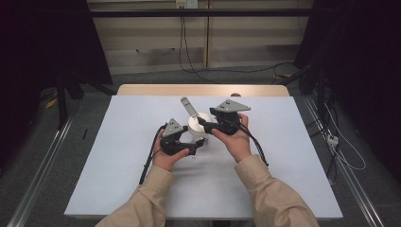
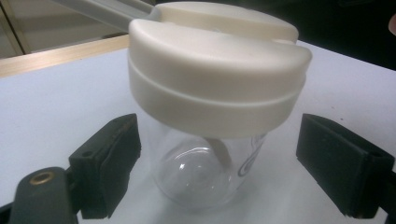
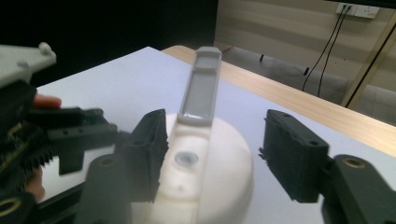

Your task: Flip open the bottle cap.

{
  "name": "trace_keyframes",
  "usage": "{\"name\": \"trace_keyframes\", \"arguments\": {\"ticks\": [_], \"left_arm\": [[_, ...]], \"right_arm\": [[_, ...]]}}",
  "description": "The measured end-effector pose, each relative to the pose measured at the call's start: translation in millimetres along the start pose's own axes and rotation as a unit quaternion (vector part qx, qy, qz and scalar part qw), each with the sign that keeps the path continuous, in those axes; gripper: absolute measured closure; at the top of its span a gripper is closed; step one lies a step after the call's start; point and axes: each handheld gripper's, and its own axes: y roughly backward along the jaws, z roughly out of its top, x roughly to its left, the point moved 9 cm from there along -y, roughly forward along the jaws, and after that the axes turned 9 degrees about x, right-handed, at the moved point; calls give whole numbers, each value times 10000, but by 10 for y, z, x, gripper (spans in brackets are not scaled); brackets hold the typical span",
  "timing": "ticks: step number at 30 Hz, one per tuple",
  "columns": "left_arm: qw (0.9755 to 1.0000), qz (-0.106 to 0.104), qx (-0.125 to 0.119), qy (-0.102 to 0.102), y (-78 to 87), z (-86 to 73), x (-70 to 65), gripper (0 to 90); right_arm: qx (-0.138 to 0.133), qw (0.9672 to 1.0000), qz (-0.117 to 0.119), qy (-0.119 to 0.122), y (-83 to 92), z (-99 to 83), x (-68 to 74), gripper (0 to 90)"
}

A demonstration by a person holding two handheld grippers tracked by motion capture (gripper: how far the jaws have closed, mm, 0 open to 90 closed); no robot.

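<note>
Jar [image 1: 198,126] at mid-table on white sheet [image 1: 118,156], a little toward the far side, standing upright between both grippers. Clear glass body [image 2: 201,172], round, see-through, seemingly empty, with a faint printed mark low on one side. Cream lid [image 2: 215,79] on top, wide and domed, overhanging the glass, with a groove across it. Grey flip tab [image 3: 201,88] hinged out of that groove, raised and leaning toward the far left in the high view. Long axis of jar vertical; long axis of tab slanting up and away. Left gripper [image 1: 193,146] just near-left of the jar, coming in low and level at the glass; jaws standing apart either side of the body below the lid, gaps visible on both sides, nothing pressed. Right gripper [image 1: 204,124] just right of the jar and higher, reaching in over the lid; jaws parted wide either side of the tab's base, left pad [image 3: 152,149] very near or brushing the lid's groove edge, right pad [image 3: 292,158] well off, tab not clamped. Both about equally close, left set for the body, right for the top. Likely turning point for the coming move: left closing on the glass to steady it while right works the tab or lid from above.
</note>
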Motion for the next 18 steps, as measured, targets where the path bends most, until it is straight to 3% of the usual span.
{"name": "trace_keyframes", "arguments": {"ticks": [8,18], "left_arm": [[9999,-24,98,32,136,-72,45,114],[9998,-65,205,9,216,-146,71,101]], "right_arm": [[75,9999,-11,-96,171,-244,-99,276],[217,9996,-21,-172,305,-526,-179,217]]}}
